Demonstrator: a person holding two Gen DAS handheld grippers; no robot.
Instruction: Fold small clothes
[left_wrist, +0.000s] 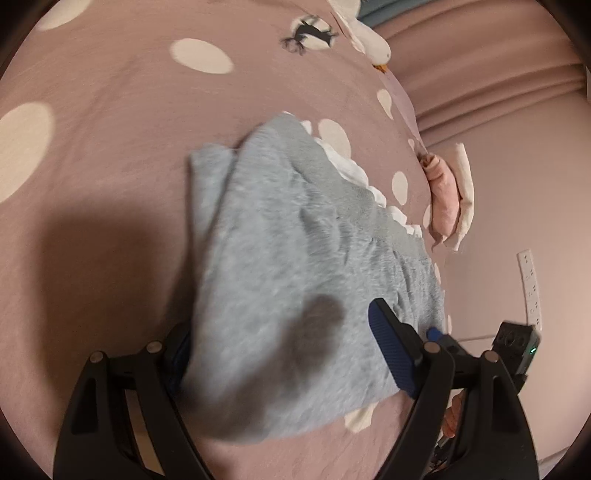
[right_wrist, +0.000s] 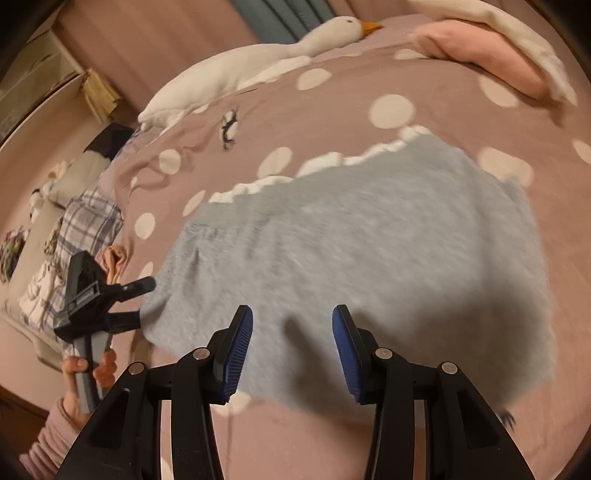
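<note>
A small grey garment (left_wrist: 295, 240) with a white ruffled edge (left_wrist: 354, 166) lies spread on the pink polka-dot bed cover (left_wrist: 110, 155). In the left wrist view my left gripper (left_wrist: 284, 332) stands wide open at the garment's near edge. The cloth lies loose between the jaws and covers the left fingertip, and the right pad (left_wrist: 391, 354) is clear of it. In the right wrist view the same garment (right_wrist: 369, 240) lies ahead. My right gripper (right_wrist: 291, 343) hangs open over its near hem, with no cloth pinched. The left gripper (right_wrist: 142, 301) shows at the garment's left corner, carried by a hand (right_wrist: 88, 373).
A white plush goose (right_wrist: 295, 48) lies at the far side of the bed. Pink and white folded cloths (right_wrist: 480, 48) sit at the back right. Plaid clothes (right_wrist: 85, 221) are heaped left of the bed. A power strip (left_wrist: 530, 288) hangs on the wall.
</note>
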